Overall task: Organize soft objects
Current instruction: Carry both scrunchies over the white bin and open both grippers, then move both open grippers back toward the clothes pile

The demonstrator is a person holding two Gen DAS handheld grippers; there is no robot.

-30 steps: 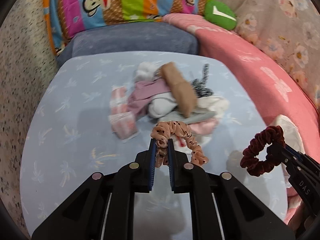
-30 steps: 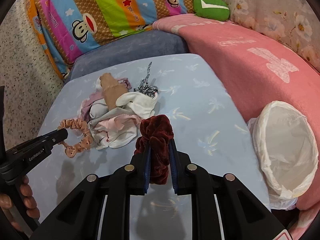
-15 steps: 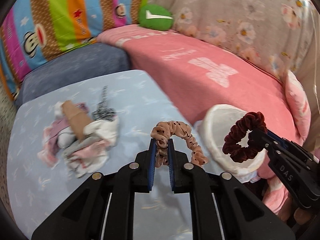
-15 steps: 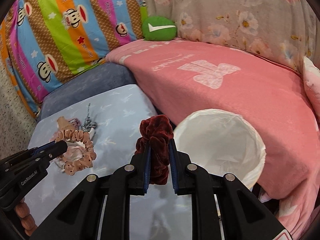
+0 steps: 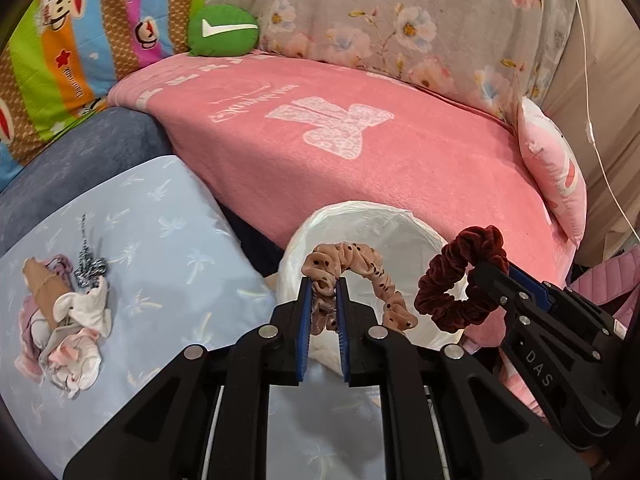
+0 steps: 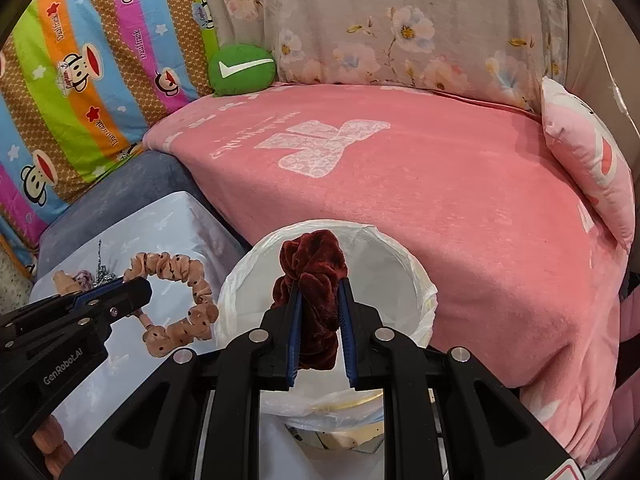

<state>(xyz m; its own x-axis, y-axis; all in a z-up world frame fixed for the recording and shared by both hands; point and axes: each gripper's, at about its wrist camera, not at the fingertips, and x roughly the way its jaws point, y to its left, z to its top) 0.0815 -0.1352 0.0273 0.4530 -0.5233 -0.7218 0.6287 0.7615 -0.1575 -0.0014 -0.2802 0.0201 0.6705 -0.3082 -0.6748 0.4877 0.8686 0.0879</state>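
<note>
My left gripper (image 5: 323, 284) is shut on a tan dotted scrunchie (image 5: 352, 264), held over the near rim of a white lined bin (image 5: 360, 216). In the right wrist view the same scrunchie (image 6: 176, 300) hangs just left of the bin (image 6: 400, 248). My right gripper (image 6: 319, 286) is shut on a dark red velvet scrunchie (image 6: 312, 264), held above the bin's opening. From the left wrist view that red scrunchie (image 5: 456, 280) hangs at the bin's right edge. A heap of small clothes (image 5: 64, 320) lies on the light blue table (image 5: 168, 248).
A pink blanket (image 6: 440, 184) covers the sofa behind the bin. A green round cushion (image 6: 242, 68), a striped cartoon pillow (image 6: 80, 60) and a pink pillow (image 6: 588, 152) sit along the back. A grey-blue cushion (image 5: 80, 148) borders the table.
Both grippers have swung right from the clothes heap to the bin, each keeping its scrunchie. The bin is now directly under the red scrunchie.
</note>
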